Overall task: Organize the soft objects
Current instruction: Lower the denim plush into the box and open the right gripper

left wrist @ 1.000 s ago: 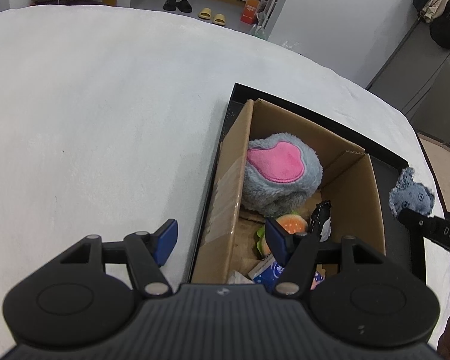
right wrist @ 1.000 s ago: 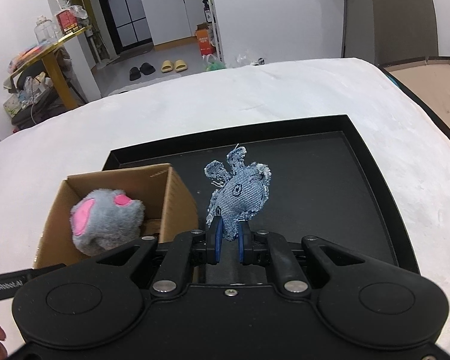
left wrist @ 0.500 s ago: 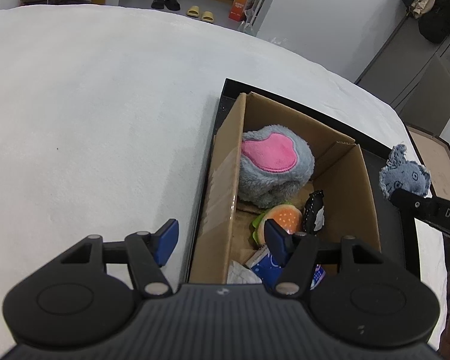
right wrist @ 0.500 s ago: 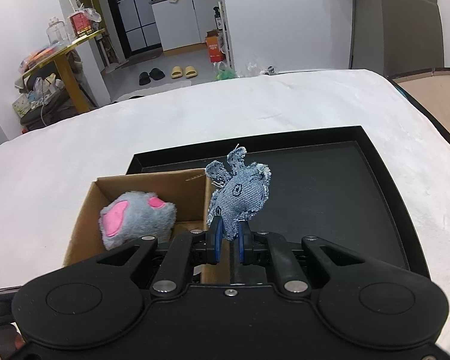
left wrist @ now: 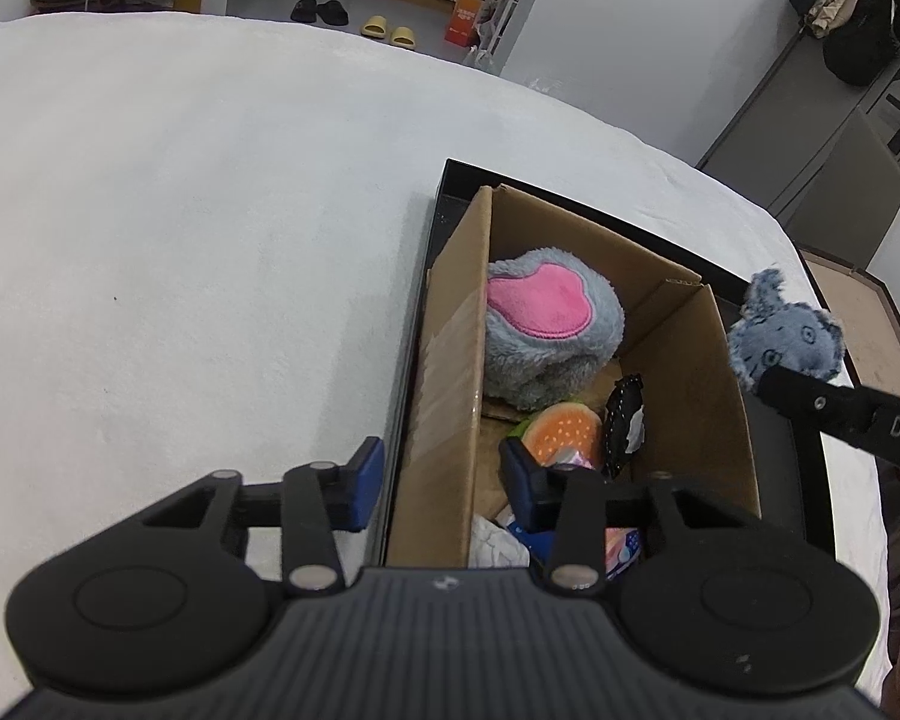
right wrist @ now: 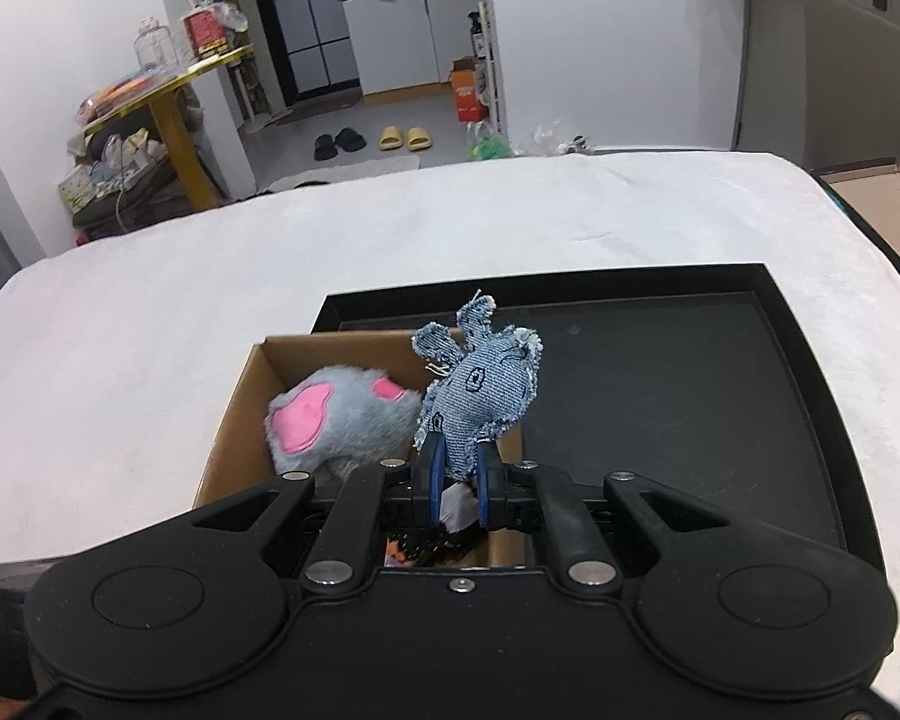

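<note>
The right gripper is clenching the denim toy above the cardboard box, at its 3 o'clock wall. The left gripper is closing astride the 9 o'clock wall, steadying it. Better to carry the toy over the opening before releasing

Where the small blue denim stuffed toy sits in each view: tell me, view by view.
Left wrist: denim toy at right edge, beyond the cardboard box, on the right gripper's tip.
Right wrist: centre, pinched between blue pads.
Shared landmark: grey plush with pink patch inside the box.
</note>
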